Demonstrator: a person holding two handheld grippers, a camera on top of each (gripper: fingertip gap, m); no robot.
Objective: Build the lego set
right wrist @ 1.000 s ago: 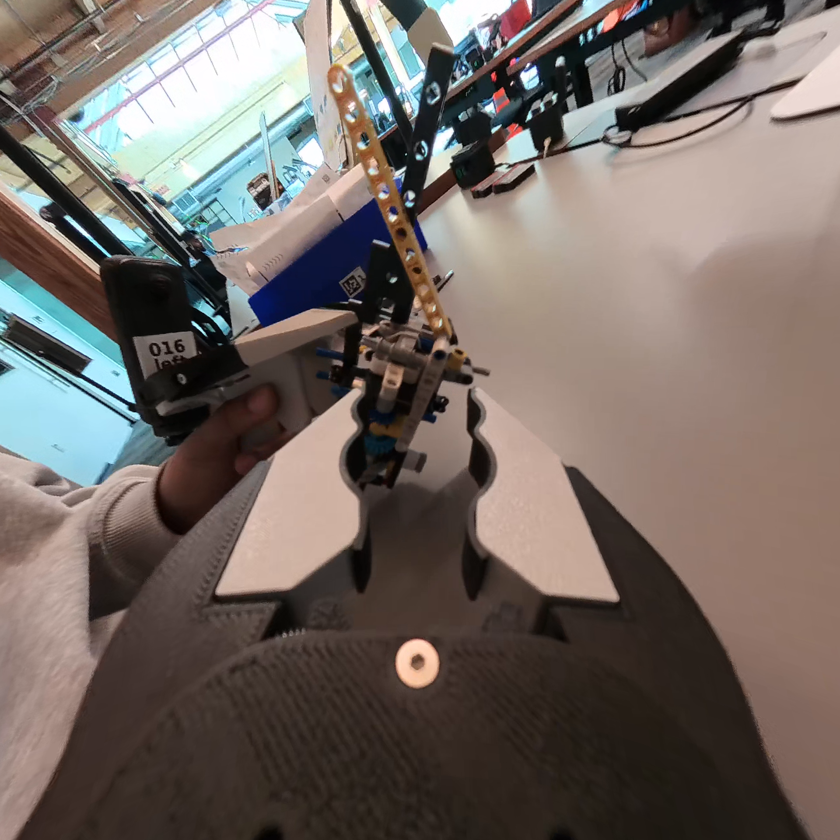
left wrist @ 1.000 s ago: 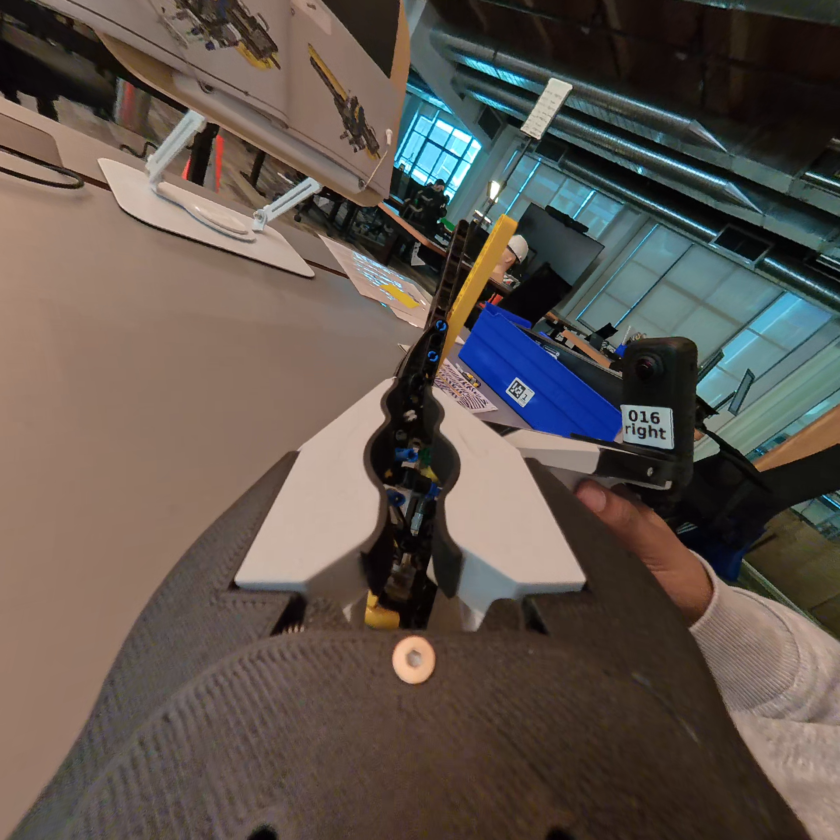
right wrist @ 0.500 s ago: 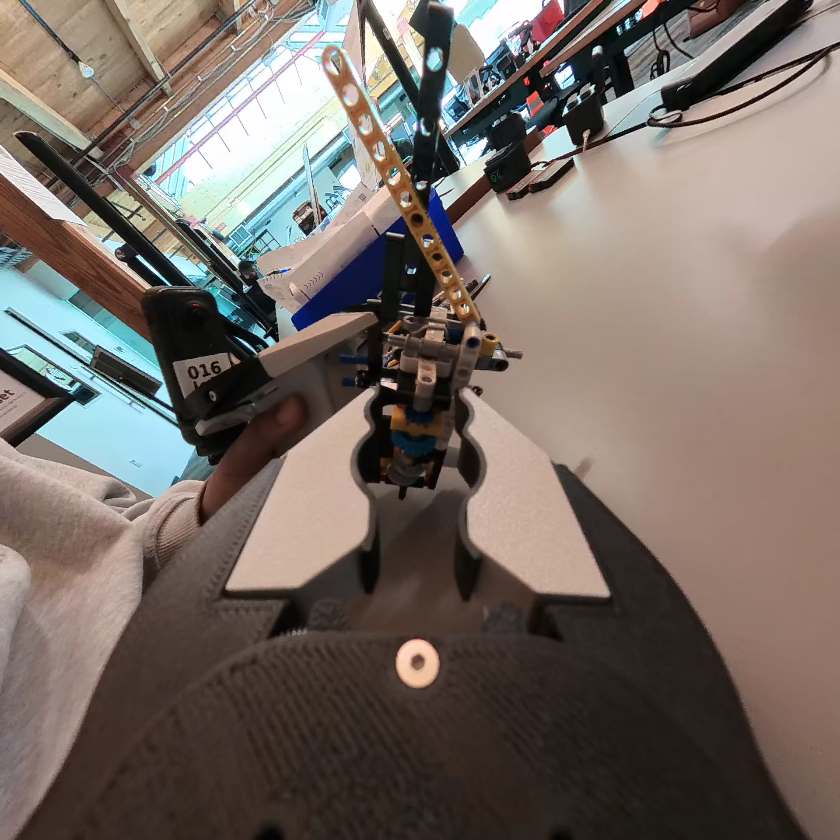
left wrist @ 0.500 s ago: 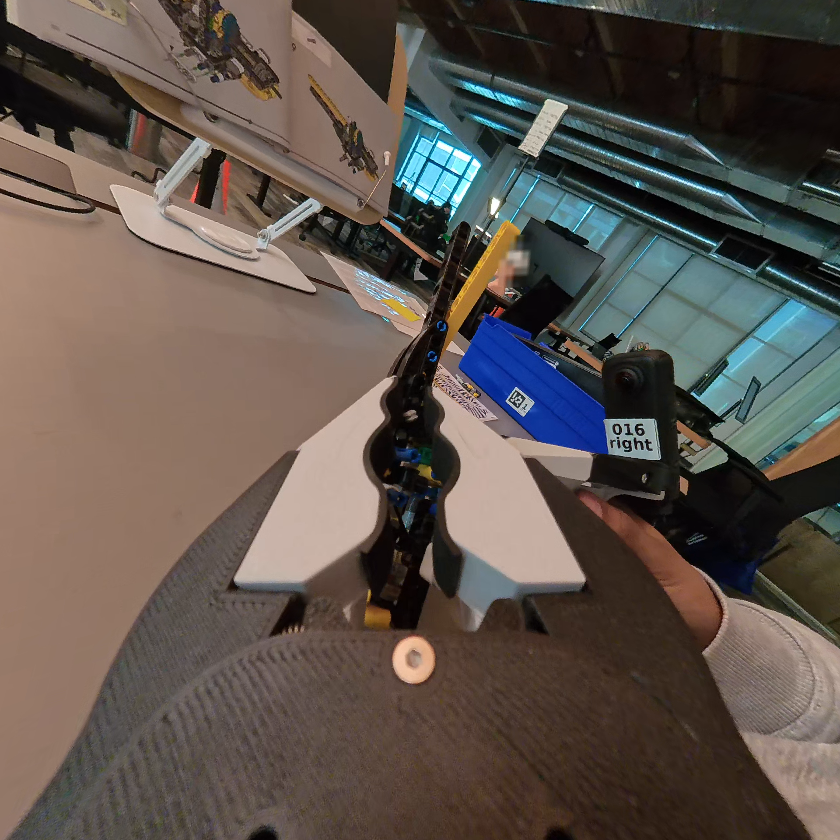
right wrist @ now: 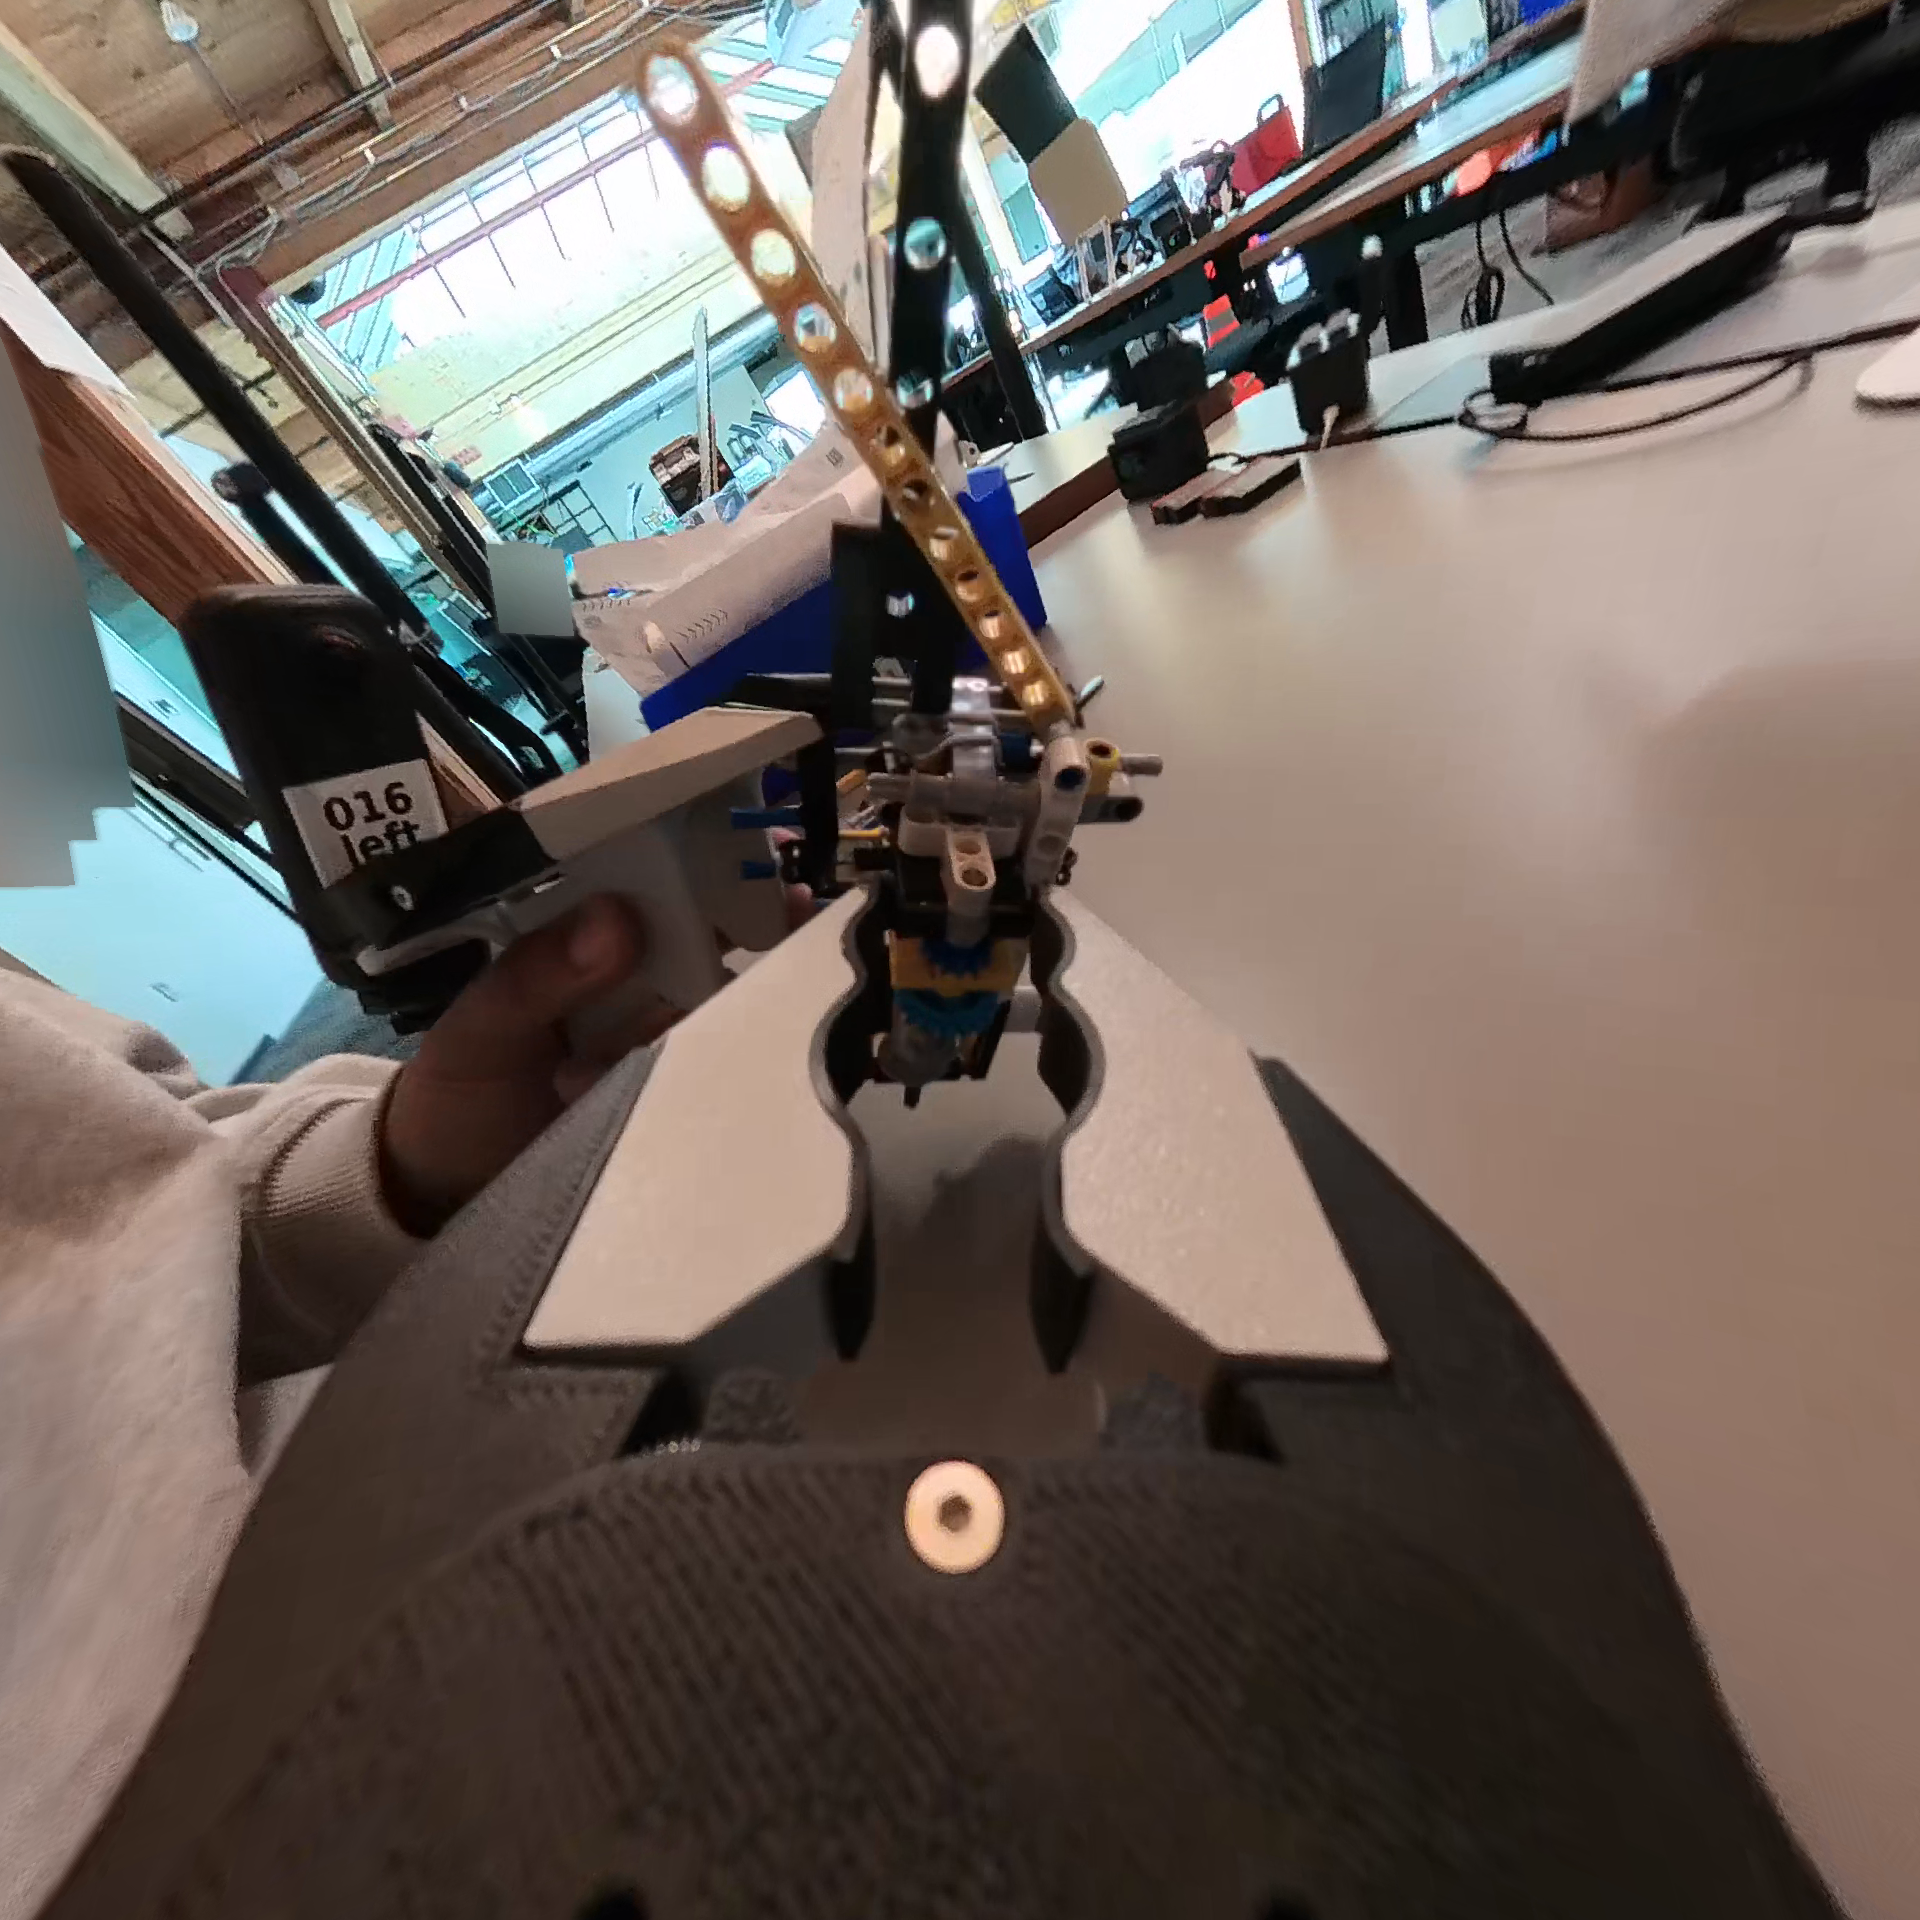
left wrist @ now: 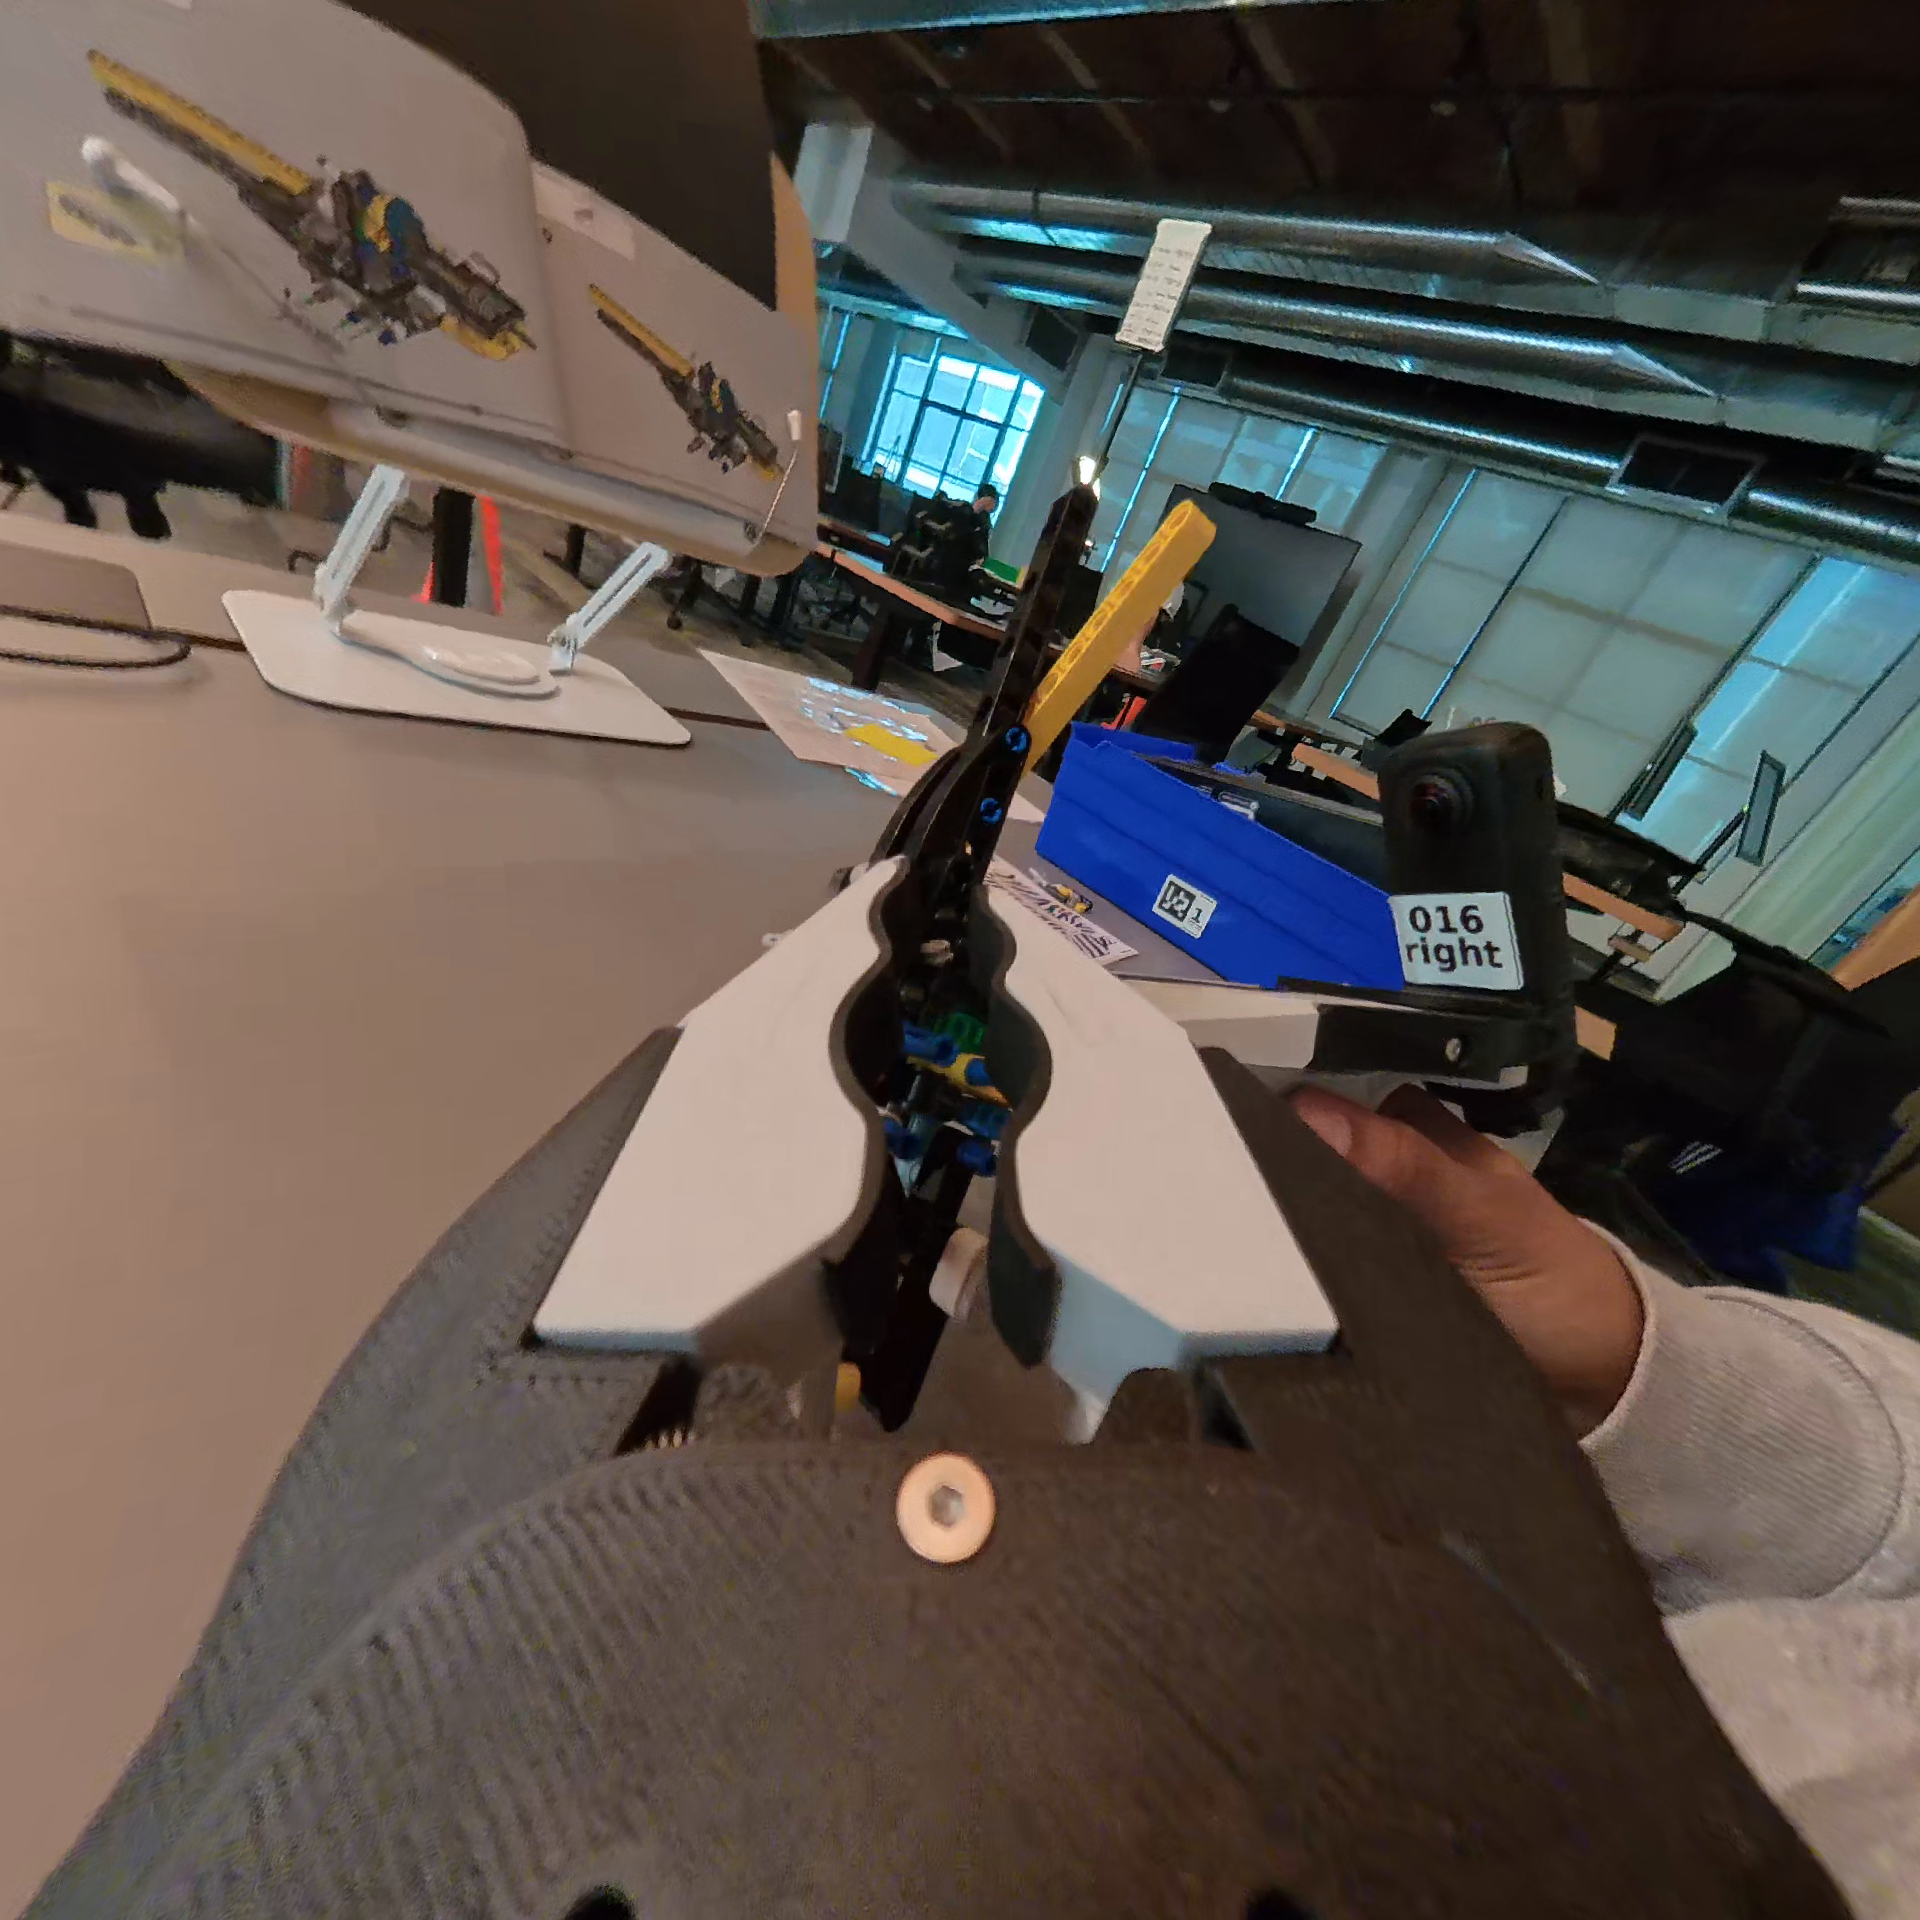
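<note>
A lego assembly (left wrist: 940,1049) of black, grey, blue and yellow parts, with a long black beam (left wrist: 1029,644) and a long yellow beam (left wrist: 1127,613) sticking up, is held above the table. My left gripper (left wrist: 940,904) is shut on its side. In the right wrist view the assembly (right wrist: 961,821) faces me end-on, with blue gears at its near end. My right gripper (right wrist: 956,920) has closed its fingers on that near end. The left gripper (right wrist: 675,790) comes in from the left, with a hand on it.
An open instruction booklet (left wrist: 468,343) rests on a white stand (left wrist: 447,675) at the back left. A blue bin (left wrist: 1195,862) and paper sheets (left wrist: 831,717) lie beyond the assembly. Cables and black devices (right wrist: 1195,457) sit at the far edge of the grey table (right wrist: 1455,935). My hands' fingertips stand some 5 cm from each other.
My right gripper moved forward onto the assembly's end and narrowed from wide open to closed on it. The left gripper kept its grip and tilted slightly.
</note>
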